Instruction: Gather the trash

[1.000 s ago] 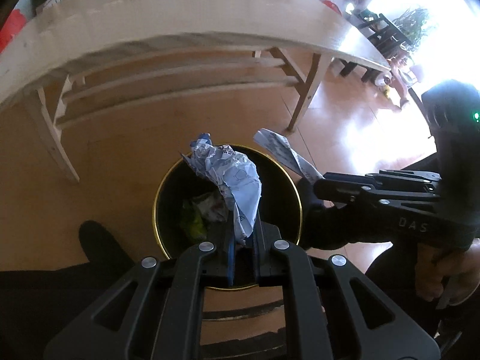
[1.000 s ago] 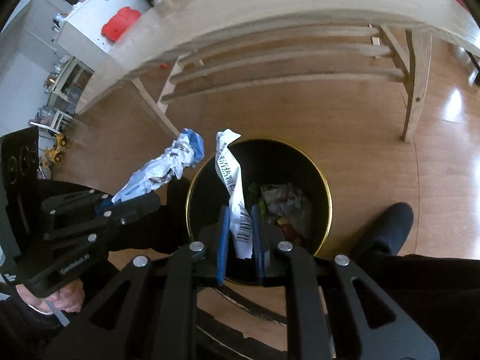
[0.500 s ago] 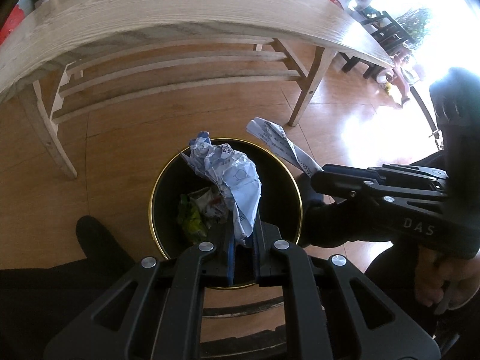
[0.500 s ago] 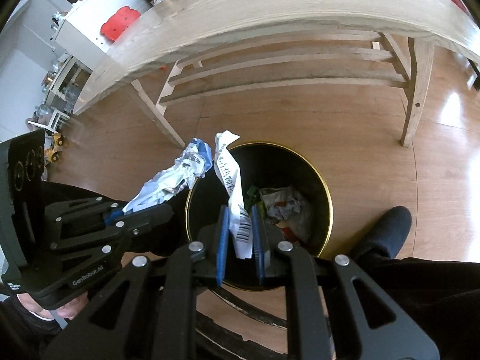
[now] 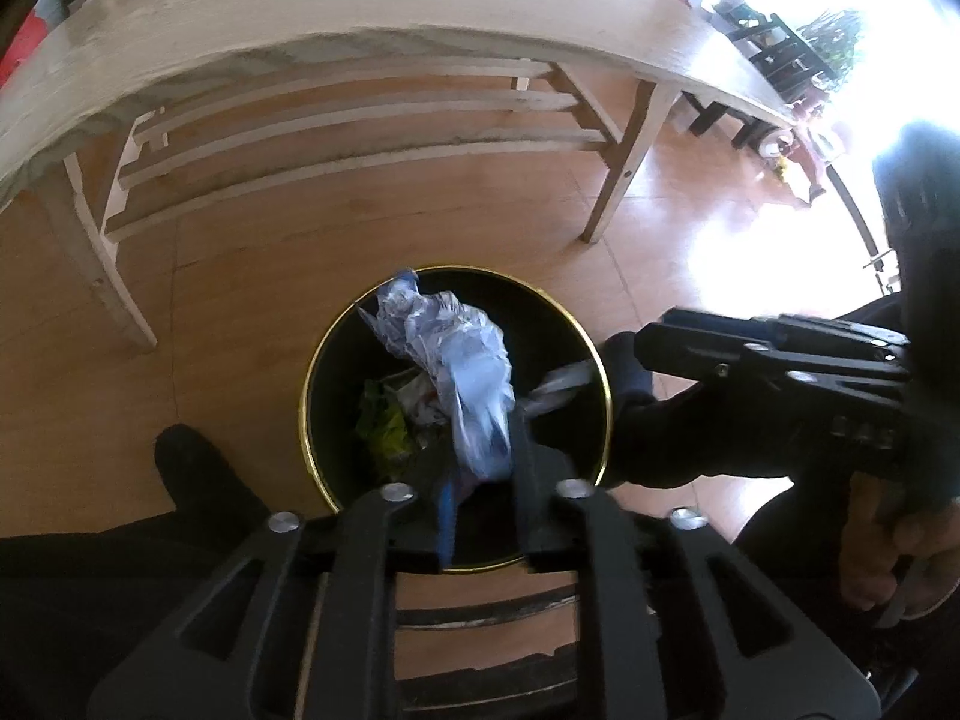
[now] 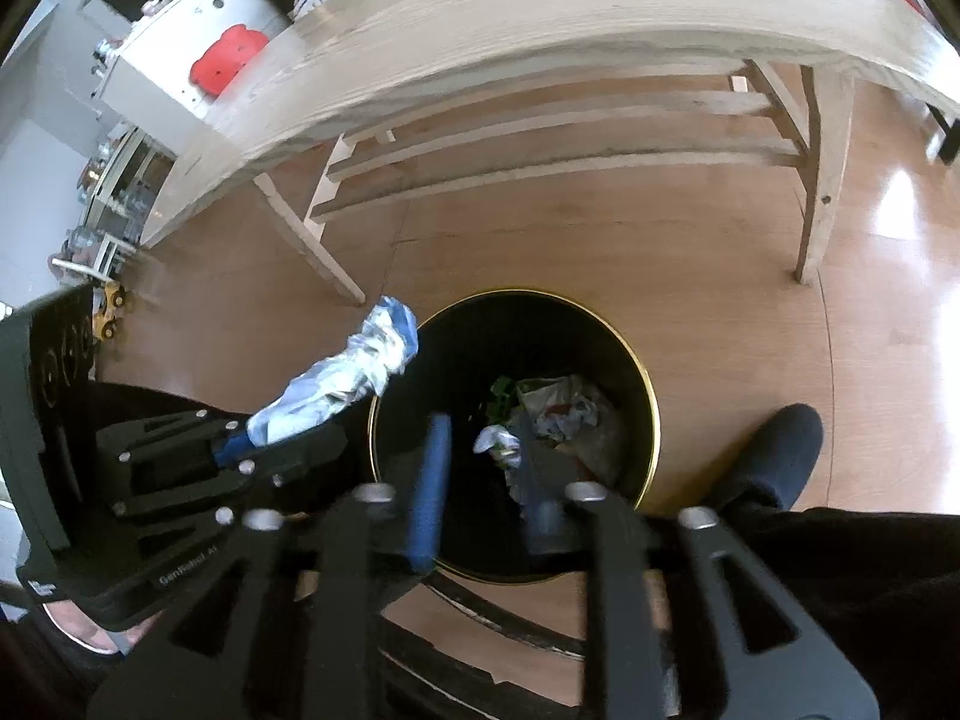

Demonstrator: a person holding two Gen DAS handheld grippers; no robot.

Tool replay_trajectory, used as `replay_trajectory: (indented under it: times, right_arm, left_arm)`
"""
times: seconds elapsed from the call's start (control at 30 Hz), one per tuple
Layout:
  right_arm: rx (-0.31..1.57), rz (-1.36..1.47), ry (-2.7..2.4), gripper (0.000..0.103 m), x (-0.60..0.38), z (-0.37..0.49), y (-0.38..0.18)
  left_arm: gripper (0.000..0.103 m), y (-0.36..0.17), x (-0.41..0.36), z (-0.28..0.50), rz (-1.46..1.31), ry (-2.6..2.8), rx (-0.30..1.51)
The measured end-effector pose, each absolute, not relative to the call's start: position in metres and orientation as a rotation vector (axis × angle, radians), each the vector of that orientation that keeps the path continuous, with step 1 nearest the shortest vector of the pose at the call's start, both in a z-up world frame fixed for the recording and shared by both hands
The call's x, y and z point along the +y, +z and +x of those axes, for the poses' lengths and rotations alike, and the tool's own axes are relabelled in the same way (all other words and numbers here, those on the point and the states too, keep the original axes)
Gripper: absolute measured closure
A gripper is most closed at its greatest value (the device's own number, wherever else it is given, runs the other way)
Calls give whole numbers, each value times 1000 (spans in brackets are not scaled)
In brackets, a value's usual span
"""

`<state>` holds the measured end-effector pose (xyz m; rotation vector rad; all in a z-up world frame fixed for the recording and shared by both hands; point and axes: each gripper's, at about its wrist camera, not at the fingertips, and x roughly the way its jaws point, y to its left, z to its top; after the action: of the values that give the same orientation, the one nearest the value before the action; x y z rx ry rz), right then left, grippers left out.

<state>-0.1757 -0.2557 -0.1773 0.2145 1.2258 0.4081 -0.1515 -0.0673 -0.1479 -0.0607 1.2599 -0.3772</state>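
A black trash bin with a gold rim (image 5: pixel 603 384) (image 6: pixel 651 396) stands on the wood floor below both grippers, with trash inside. My left gripper (image 5: pixel 480 480) has its jaws spread; the crumpled blue-white wrapper (image 5: pixel 456 360) (image 6: pixel 336 384) still leans between them, blurred, over the bin. My right gripper (image 6: pixel 480 468) is open and empty. The white paper strip (image 6: pixel 501 441) (image 5: pixel 555 387) is falling inside the bin. The right gripper also shows in the left wrist view (image 5: pixel 651 339).
A wooden table (image 5: pixel 360 18) (image 6: pixel 540 30) with slatted rails and legs stands just beyond the bin. My dark-shoed feet (image 5: pixel 198 468) (image 6: pixel 774 450) flank the bin. A black chair frame (image 5: pixel 480 612) lies under the grippers. A white cabinet (image 6: pixel 162 60) stands far left.
Both grippers opened over the bin. The paper strip left the right gripper and dropped into the bin. The wrapper is slipping from the left jaws.
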Motion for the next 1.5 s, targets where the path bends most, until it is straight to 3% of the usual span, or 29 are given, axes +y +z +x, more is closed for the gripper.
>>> replay_trajectory:
  times: [0.03,0.07,0.2,0.4,0.5,0.63,1.0,1.17,1.5]
  right_arm:
    - [1219,222,403,36,-258,-175,-176]
    - [1200,229,398,35,-261,-175,-173]
    - [1179,235,389,34,-264,-174,-168]
    - [1177,236,373,21,-263,-173,-165]
    - [1189,231,372,19,-263,-163,-156]
    - [1084,162,359,10,-259,-140,-112]
    - [776,52,240,7,-260,-29,2]
    - [703,13,163,7,-266,13,1]
    - [765,-11,106,7,-272,43,-38]
  left_arm:
    - [48,-148,-67,-152,-55,-370,1260]
    - [31,-146,-68,-152,-47,-361,1252]
    - [28,-142,-71,-154,-10,-354,1223]
    - [18,-140,-67,-150,-19,-333,1231]
    - [14,-126,-56,-138,-55,-294,1210]
    - [11,-89,-42,-114,-74,-261,1132]
    - [7,26,-10,1,-19,-89,802]
    - [7,31,4,34,-26,-25,730]
    - [7,13,4,45,33,-16,728]
